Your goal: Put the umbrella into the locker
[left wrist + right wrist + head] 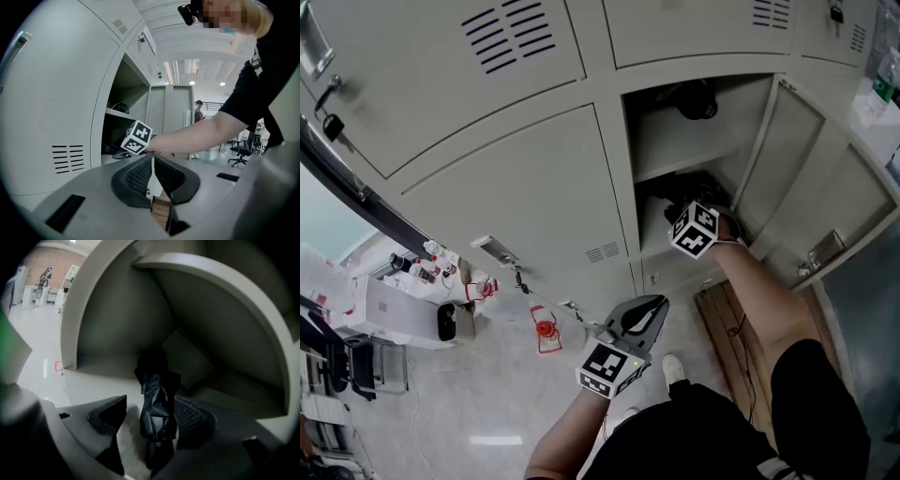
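- The step in hand is the release. The right gripper (151,401) is inside the locker (225,333) with its jaws spread wide. The folded black umbrella (157,394) lies between them on the compartment floor, and the left pad is clear of it.
- Next, I judge, the gripper should draw straight back without snagging the fabric.
- Only the right gripper view shows the umbrella. Only the head view shows the left gripper (652,307) hanging outside and below the opening, clenched on nothing.
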`<state>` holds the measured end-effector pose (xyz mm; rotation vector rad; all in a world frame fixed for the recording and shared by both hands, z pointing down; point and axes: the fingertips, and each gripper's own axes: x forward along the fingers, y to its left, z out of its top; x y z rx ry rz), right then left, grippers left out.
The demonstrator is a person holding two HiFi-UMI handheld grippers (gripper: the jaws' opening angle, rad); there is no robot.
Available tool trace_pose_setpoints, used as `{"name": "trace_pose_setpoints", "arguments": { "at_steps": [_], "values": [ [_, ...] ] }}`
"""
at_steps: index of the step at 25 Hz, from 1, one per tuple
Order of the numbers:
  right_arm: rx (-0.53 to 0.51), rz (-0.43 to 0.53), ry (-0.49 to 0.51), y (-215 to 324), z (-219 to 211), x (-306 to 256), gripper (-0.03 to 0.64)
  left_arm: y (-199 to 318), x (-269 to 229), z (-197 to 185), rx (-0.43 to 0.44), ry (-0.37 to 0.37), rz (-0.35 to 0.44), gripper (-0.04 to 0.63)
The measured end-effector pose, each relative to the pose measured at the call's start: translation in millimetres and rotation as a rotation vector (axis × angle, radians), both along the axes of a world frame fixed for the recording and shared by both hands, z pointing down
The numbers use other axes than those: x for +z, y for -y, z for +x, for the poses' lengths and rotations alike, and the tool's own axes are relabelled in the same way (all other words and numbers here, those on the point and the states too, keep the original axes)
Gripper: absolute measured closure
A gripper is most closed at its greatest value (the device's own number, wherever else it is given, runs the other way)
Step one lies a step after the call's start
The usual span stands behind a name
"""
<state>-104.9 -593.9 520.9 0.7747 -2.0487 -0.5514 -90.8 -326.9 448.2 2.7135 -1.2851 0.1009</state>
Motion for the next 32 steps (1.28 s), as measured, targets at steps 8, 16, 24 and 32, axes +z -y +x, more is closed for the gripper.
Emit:
{"name": "trace_pose_setpoints", "arguments": {
  "at_steps": [8, 16, 24, 32],
  "values": [
    [0.018, 0.025, 0.019, -39, 8, -16, 0.262, -26, -11, 0, 0.037, -0.005, 0.023, 0.569],
    [0.057, 0.033, 0.096, -90, 14, -40, 0.264, -61, -21, -2, 0.081, -0.002, 0.051, 0.569],
    [0.090, 0.010, 0.221, -157, 19, -59, 0.392, -107, -21, -6, 0.122, -0.012, 0.065, 0.569],
    [0.126, -0.024, 0.394, -233, 18, -79, 0.563, -153, -14, -12, 0.168, -0.012, 0.051, 0.569]
  ]
}}
